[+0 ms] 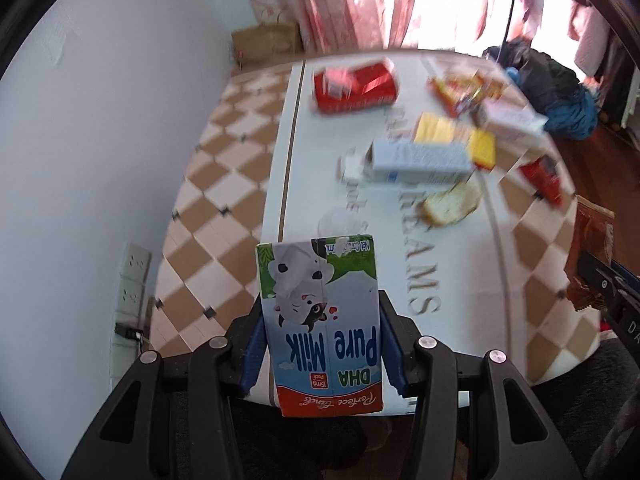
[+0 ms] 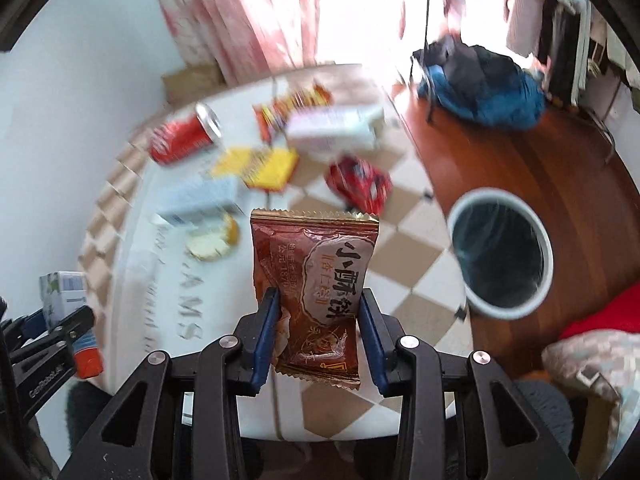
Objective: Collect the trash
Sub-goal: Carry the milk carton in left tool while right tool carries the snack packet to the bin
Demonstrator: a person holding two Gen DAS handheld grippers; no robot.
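Observation:
My left gripper (image 1: 320, 316) is shut on a "DHA Pure Milk" carton (image 1: 320, 320), held upside down above the near end of the table (image 1: 460, 280). My right gripper (image 2: 318, 316) is shut on a brown snack wrapper (image 2: 316, 276), raised over the table's right side. A white-rimmed bin (image 2: 502, 250) with a dark liner stands on the wood floor right of the table. On the table lie a red can (image 1: 354, 86), a blue-white box (image 1: 420, 160), yellow packets (image 1: 452, 136), a bread piece (image 1: 452, 202), a red wrapper (image 2: 358, 184) and a pale carton (image 2: 332, 130).
The table carries a checkered cloth with lettering and stands by a white wall (image 1: 100, 120) with sockets. Pink curtains (image 1: 352, 0) hang behind. A pile of dark and blue clothes (image 2: 484, 84) sits on a stand at the back right. A red and patterned cushion (image 2: 592, 344) lies at right.

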